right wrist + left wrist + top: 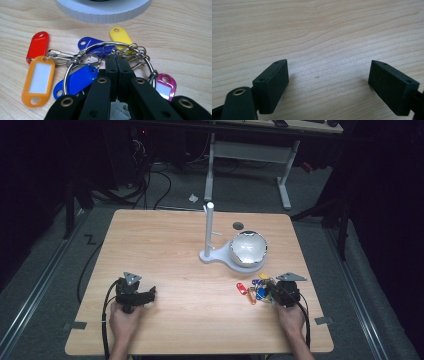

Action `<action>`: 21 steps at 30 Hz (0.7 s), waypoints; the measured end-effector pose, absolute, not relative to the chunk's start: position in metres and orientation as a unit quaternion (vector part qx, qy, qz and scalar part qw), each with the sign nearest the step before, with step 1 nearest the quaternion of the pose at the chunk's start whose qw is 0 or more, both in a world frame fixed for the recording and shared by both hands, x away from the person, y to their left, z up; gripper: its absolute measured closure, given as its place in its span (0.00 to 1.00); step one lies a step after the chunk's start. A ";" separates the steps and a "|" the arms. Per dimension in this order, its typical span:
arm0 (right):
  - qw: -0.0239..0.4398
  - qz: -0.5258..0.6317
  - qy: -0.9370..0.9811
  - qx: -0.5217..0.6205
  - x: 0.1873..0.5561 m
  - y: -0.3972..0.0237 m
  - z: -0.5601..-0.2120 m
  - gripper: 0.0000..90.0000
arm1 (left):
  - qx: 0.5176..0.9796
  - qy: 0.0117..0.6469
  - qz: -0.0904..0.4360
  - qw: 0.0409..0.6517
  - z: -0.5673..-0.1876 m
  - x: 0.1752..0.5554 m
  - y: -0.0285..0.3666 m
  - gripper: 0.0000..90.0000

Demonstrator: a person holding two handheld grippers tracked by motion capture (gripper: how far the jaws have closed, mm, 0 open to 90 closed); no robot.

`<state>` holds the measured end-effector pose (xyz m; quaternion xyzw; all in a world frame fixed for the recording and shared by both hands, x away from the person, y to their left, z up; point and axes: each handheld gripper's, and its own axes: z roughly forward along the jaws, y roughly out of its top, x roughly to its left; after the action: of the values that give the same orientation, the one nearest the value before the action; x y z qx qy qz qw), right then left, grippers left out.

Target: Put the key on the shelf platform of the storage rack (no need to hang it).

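Observation:
A metal key ring (66, 75) with several coloured plastic tags, among them orange (37, 80), red (38, 45), blue (80, 78), yellow (121, 35) and pink (165, 86), lies on the wooden table (175, 240) at the near right (254, 290). My right gripper (116, 57) is shut, its jaws pressed together with the tips in the tangle of small rings inside the big ring. From above it (269, 292) sits at the bunch's right side. My left gripper (329, 75) rests open over bare wood at the near left (151, 293), nothing between its pads.
A white stand (209, 232) with an upright post and a small side peg rises at the table's middle. A shiny metal bowl (248, 248) sits on its round base (102, 12), just behind the tags. A dark round hole (238, 225) lies farther back.

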<state>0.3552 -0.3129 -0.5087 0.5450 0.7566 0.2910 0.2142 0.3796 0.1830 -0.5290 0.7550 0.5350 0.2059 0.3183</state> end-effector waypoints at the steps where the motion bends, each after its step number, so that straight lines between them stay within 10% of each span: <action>1: 0.214 0.290 0.760 0.541 0.355 -0.312 -0.508 1.00 | 0.755 0.535 0.206 0.318 -0.529 0.380 0.183 0.19; 21: 0.241 0.358 0.768 0.474 0.345 -0.305 -0.438 1.00 | 0.755 0.535 0.206 0.318 -0.529 0.380 0.183 0.19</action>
<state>0.3449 -0.3046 -0.4381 0.4742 0.7676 0.3576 0.2408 0.3796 0.1829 -0.5290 0.7549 0.5351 0.2060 0.3183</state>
